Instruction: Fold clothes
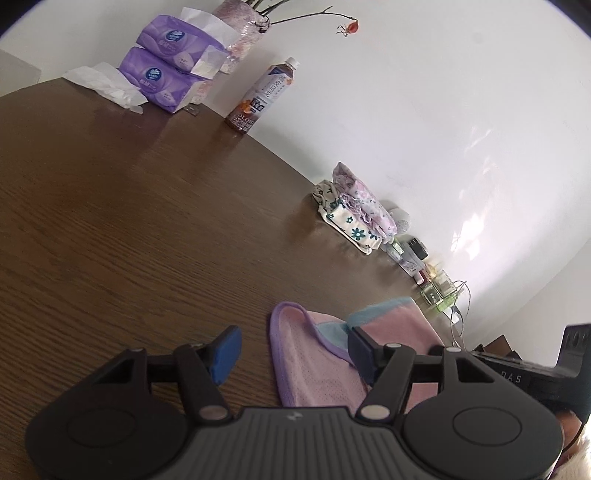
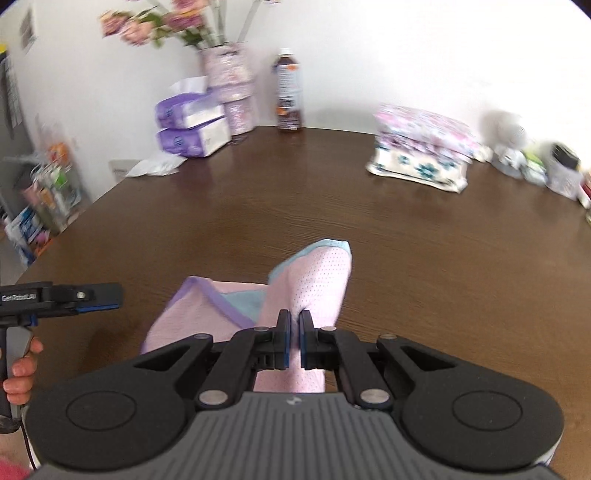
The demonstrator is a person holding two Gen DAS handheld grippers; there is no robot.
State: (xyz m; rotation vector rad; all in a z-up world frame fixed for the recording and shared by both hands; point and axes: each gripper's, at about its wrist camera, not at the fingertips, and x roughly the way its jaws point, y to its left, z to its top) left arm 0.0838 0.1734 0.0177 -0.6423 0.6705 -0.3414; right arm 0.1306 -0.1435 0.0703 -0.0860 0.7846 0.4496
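A small pink mesh garment (image 1: 314, 365) with purple and light-blue trim lies on the brown wooden table (image 1: 129, 221). My left gripper (image 1: 291, 350) is open, its blue pads wide apart, with the garment's purple-edged part between and ahead of them. My right gripper (image 2: 294, 334) is shut on a fold of the pink garment (image 2: 317, 280), which rises in a peak in front of the pads. The left gripper (image 2: 99, 295) also shows at the left of the right wrist view, held by a hand (image 2: 20, 369).
Two purple tissue packs (image 1: 170, 70), a loose tissue (image 1: 107, 85), a vase (image 1: 238, 26) and a drink bottle (image 1: 262, 96) stand at the table's far side. A stack of folded floral clothes (image 2: 421, 144) sits by the wall, with small bottles and clutter (image 1: 424, 266) beside it.
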